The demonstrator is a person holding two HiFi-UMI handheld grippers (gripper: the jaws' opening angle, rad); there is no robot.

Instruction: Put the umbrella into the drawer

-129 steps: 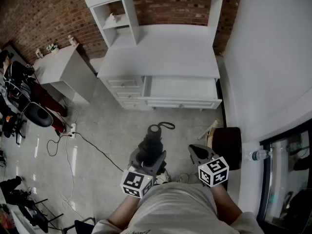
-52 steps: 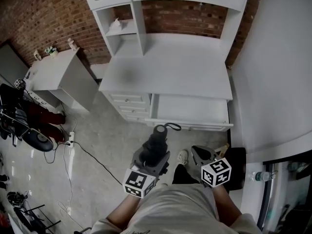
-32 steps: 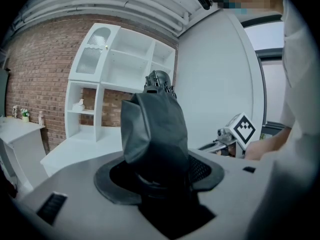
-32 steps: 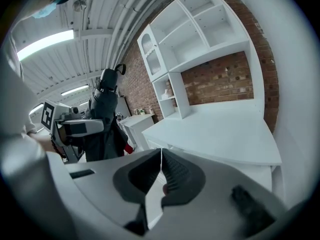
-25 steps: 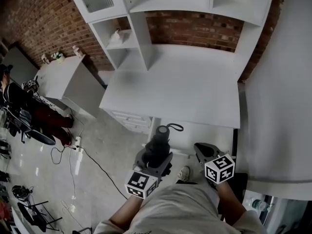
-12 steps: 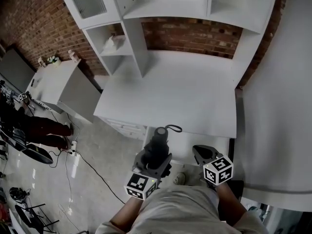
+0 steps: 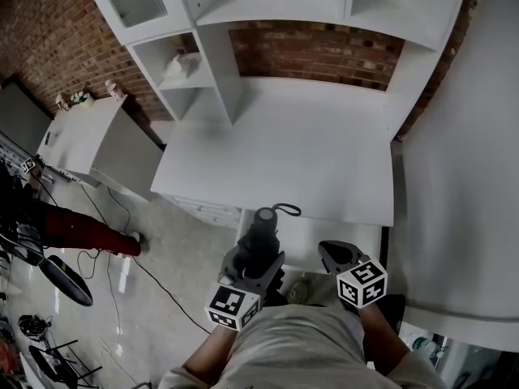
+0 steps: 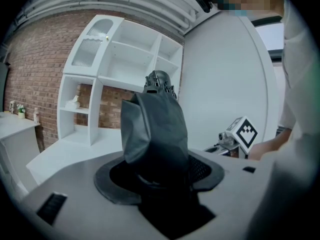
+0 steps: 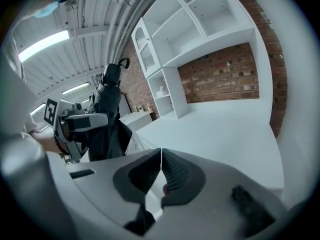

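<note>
Black folded umbrella [image 7: 262, 232], clamped in left hand-held gripper [image 7: 253, 264], white drawer [image 7: 312, 245] open

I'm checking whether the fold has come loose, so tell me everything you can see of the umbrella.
The umbrella is a compact folding one, collapsed, with dark matte fabric bunched in loose creases around the shaft. A round ribbed cap tops its far end, and a thin cord loop hangs off it. The left gripper clamps its lower part, so it tilts forward and up. Nothing else touches it. In the head view it shows over the left part of the open drawer, not lying inside.
</note>
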